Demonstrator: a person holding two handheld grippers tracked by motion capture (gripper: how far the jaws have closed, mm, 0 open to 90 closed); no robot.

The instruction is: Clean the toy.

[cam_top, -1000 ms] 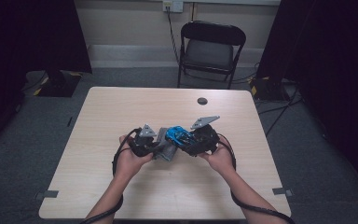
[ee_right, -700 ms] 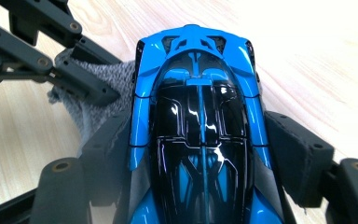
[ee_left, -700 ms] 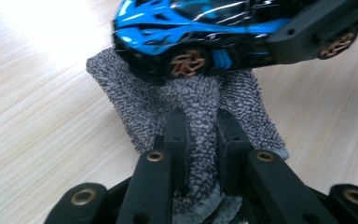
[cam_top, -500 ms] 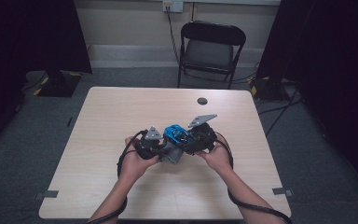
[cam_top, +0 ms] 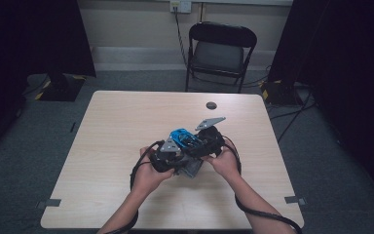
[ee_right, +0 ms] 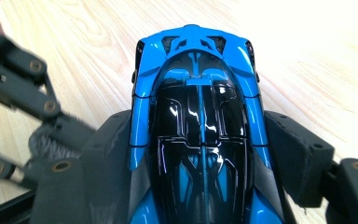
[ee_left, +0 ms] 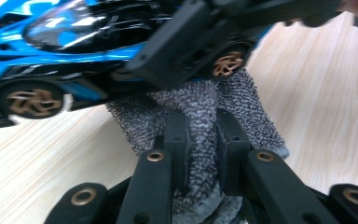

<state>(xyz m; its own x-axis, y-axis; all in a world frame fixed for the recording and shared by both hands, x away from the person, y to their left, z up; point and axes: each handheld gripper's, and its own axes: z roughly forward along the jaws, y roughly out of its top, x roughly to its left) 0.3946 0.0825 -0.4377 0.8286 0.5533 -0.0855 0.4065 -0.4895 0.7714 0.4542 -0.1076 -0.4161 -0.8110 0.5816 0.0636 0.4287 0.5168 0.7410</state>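
- The left gripper (cam_top: 175, 158) pinches a grey cloth (ee_left: 200, 116) tight between its jaws, the cloth pressed against the side of the toy car (ee_right: 200, 135).
- The right gripper (cam_top: 202, 144) clamps that blue-and-black car by its sides, above the table (cam_top: 126, 117).
- Wiping looks underway; how much is left I cannot tell.

1. The left gripper (cam_top: 168, 155), clamped on a grey cloth (ee_left: 200, 116), has slid to the right across the bench (cam_top: 126, 122), closing in under the blue toy car (cam_top: 182, 138).
2. The left hand (cam_top: 148, 175) and forearm have swung right with it, now angled more steeply toward the car.
3. The cloth now lies bunched below the car's near side.
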